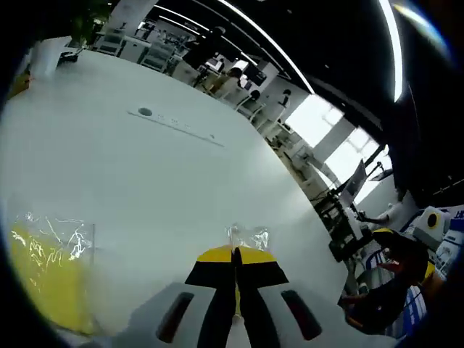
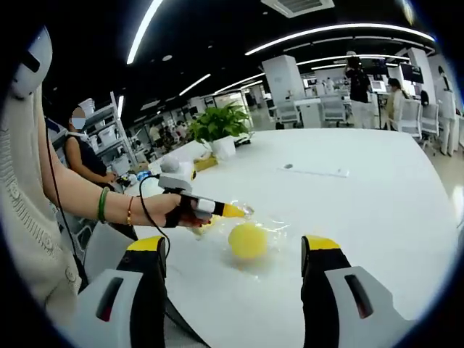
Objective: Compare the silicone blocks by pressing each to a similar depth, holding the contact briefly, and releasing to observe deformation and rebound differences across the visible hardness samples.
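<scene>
A yellow silicone block (image 2: 248, 241) in a crinkled clear bag (image 2: 272, 230) lies on the white table (image 2: 377, 196), between the spread jaws of my right gripper (image 2: 235, 244), which is open and a little short of it. My left gripper (image 2: 233, 211), held by a hand, reaches in from the left with its yellow tip at the bag's edge. In the left gripper view, my left gripper (image 1: 235, 254) is shut, with clear plastic (image 1: 248, 236) right at its tips; I cannot tell whether it pinches the plastic. Another yellow block in a bag (image 1: 45, 270) lies at the left.
A flat cable cover (image 2: 315, 172) is set into the table (image 1: 145, 181) and also shows as the cable cover (image 1: 174, 123). A potted plant (image 2: 217, 125) stands at the far edge. A seated person (image 2: 85, 156) is at the left. Office chairs and desks stand behind.
</scene>
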